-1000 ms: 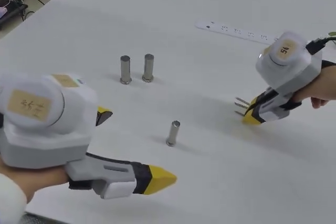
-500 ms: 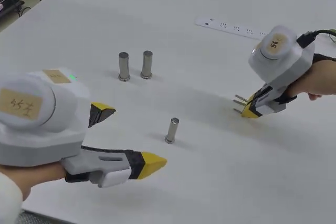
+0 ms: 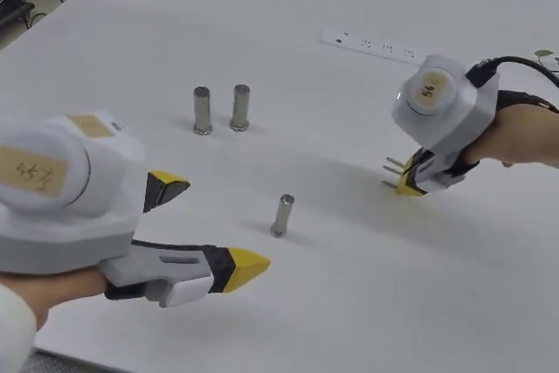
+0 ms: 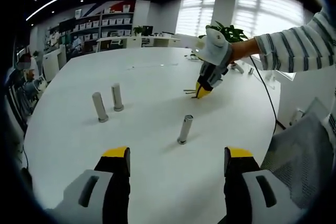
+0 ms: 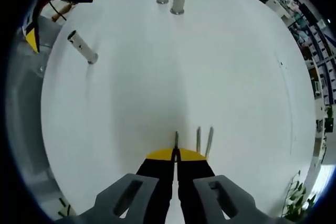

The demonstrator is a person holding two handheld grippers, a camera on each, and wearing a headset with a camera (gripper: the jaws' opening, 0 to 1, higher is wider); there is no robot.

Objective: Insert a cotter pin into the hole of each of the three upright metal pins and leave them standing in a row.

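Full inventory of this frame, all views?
Table: one, white, under everything.
Metal pins: three, grey, upright; a pair side by side with at the far left, one nearer, alone.
Cotter pins: count unclear, three thin metal prongs at the right gripper's tips; one between its jaws.
Power strip: one, white, far side.
Plant: one, green, beyond the table.
Left gripper: grey, yellow tips, open, near edge.
Right gripper: same colours, shut on a cotter pin, tips at the table.
Hands: two, one per gripper.
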